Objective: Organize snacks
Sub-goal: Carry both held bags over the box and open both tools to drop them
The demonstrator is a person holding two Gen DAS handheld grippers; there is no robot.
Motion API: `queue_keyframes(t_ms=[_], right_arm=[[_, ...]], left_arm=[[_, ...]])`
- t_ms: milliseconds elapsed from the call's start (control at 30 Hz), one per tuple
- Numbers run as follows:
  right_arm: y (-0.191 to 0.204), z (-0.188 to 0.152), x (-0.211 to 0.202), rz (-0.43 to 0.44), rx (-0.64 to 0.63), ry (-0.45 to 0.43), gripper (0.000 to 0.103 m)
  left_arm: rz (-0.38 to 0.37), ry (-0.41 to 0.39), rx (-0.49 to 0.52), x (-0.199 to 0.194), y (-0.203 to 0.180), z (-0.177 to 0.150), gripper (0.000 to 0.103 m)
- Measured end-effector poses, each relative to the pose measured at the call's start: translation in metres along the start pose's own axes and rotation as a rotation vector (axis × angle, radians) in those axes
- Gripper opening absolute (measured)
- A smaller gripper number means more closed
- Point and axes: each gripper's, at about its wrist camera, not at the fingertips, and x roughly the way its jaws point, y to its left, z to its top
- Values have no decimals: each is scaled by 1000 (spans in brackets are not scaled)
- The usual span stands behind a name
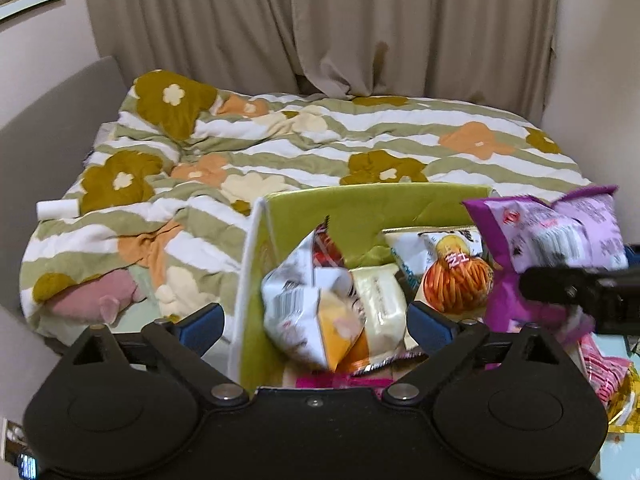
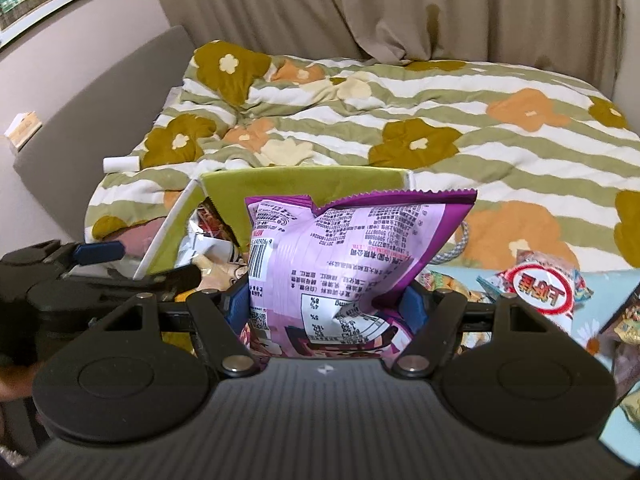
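A green fabric bin (image 1: 360, 204) (image 2: 304, 184) stands before the bed and holds several snack packs, among them a white bag (image 1: 308, 304) and an orange-print pack (image 1: 456, 276). My left gripper (image 1: 316, 326) is open and empty, its jaws on either side of the bin's near left wall. My right gripper (image 2: 326, 306) is shut on a purple snack bag (image 2: 352, 252) and holds it upright just right of the bin; it also shows in the left wrist view (image 1: 556, 236), with the right gripper (image 1: 576, 288) beneath it.
Several loose snack packs (image 2: 544, 284) lie on a light blue surface at the right. A bed with a flowered striped quilt (image 1: 320, 148) fills the back, with curtains (image 1: 320, 20) behind. A pink plush (image 1: 96, 296) lies at the left.
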Motion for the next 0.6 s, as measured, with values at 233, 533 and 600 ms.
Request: queue_keyframes(t_ms=[233, 533, 600], right_arm=[[19, 6, 10, 72, -53, 11, 88], [29, 2, 21, 144, -11, -8, 103], [27, -1, 18, 138, 1, -21, 103]], left_arm=[[37, 3, -61, -17, 12, -13, 100], [66, 17, -99, -24, 18, -27, 100], [62, 15, -103, -26, 18, -28, 100]])
